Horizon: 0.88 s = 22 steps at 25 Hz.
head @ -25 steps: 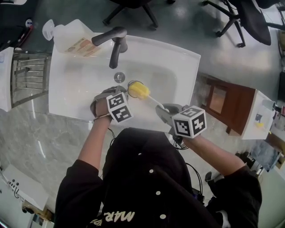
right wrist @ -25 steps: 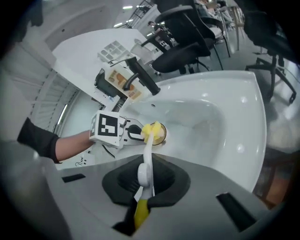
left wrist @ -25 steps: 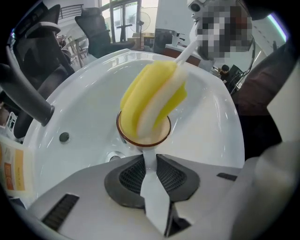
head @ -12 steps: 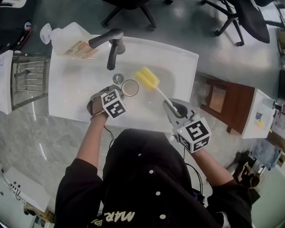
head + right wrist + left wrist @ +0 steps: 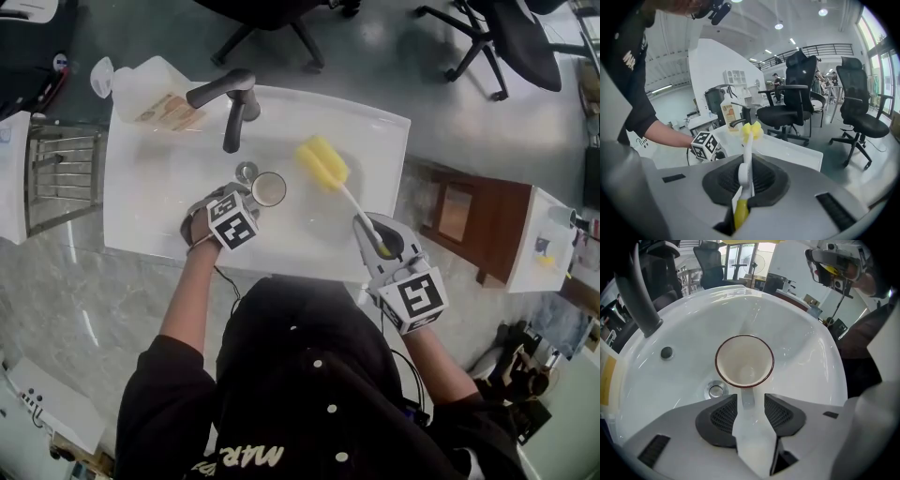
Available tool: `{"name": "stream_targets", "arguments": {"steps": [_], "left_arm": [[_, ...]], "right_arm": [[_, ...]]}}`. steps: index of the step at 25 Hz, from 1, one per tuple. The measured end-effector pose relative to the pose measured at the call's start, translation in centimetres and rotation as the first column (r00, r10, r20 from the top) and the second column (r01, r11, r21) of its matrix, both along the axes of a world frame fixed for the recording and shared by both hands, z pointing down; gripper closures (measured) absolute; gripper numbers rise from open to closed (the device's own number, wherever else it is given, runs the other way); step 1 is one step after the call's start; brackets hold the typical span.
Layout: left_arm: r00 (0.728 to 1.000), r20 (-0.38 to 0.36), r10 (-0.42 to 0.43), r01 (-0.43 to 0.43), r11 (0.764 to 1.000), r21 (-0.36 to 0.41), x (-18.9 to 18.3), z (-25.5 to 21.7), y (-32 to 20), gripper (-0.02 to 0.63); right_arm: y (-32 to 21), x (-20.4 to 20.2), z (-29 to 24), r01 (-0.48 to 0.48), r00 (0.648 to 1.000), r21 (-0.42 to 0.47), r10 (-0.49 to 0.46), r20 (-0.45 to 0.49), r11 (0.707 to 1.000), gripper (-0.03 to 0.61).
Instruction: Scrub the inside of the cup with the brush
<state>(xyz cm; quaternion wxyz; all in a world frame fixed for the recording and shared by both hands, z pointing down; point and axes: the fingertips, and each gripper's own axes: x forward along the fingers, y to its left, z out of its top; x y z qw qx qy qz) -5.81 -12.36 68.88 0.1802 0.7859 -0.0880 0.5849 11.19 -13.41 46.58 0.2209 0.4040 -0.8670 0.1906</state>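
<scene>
- The cup (image 5: pixel 268 188) is set upright on the floor of the white sink (image 5: pixel 373 133), just right of the drain (image 5: pixel 246 171) and on the near side of the dark faucet (image 5: pixel 234 101).
- A cream inside and a dark red rim are seen on the cup; its handle is turned toward the near side.
- The left gripper (image 5: pixel 751 400) is pointed steeply down at the cup. Its jaws have just been opening and are now released: the cup's handle lies between the pads, with a gap on each side.
- The brush (image 5: pixel 747 154) is grasped by the right gripper (image 5: pixel 747 177), whose jaws are clenched on the near end of its white shaft.
- The yellow sponge head (image 5: pixel 322 161) is held over the basin, to the right of the cup and apart from it.
- A plastic bottle (image 5: pixel 148 89) is seen at the sink's far left corner.
</scene>
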Motion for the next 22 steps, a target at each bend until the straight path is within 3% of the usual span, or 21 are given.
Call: {"name": "stream_targets", "arguments": {"steps": [4,7,11,13,15,17,20,22], "left_arm": [[0.999,0.04,-0.021,0.018,0.997,0.069,-1.4,-1.4,-0.6,0.402],[0.995,0.045,-0.086,0.076,0.979,0.189,-2.9,-4.8,-1.8,0.409],[0.981,-0.083,-0.178,0.196,0.895,0.401,-3.8,-12.3,-3.1,0.556],[0.959,-0.197,-0.204,0.274,0.848,0.454,-3.9,-16.4,-3.1,0.577],[0.911,-0.334,-0.243,0.384,0.796,0.467,-4.0,-20.8,-2.8,0.587],[0.831,-0.478,-0.284,0.511,0.727,0.458,-4.3,-25.3,-2.5,0.588],[0.702,-0.647,-0.298,0.666,0.597,0.447,-5.6,-31.8,-2.0,0.588],[0.647,-0.711,-0.274,0.725,0.512,0.462,-6.7,-35.6,-1.7,0.588]], "right_arm": [[-0.5,0.9,-1.4,-0.046,0.999,0.042,0.046,0.013,0.998,0.551],[-0.7,1.7,-2.8,-0.074,0.997,0.082,0.073,0.024,0.994,0.549],[-0.9,2.3,-5.3,-0.098,0.995,0.145,0.094,0.034,0.985,0.551],[-1.0,2.3,-7.0,-0.113,0.993,0.193,0.105,0.054,0.975,0.551],[-1.0,2.4,-8.8,-0.128,0.991,0.244,0.113,0.076,0.961,0.551],[-0.7,2.5,-10.6,-0.142,0.988,0.287,0.118,0.099,0.947,0.551],[-0.1,2.5,-13.5,-0.166,0.983,0.343,0.126,0.136,0.924,0.551],[0.1,2.5,-15.6,-0.185,0.978,0.39,0.132,0.158,0.902,0.551]]}}
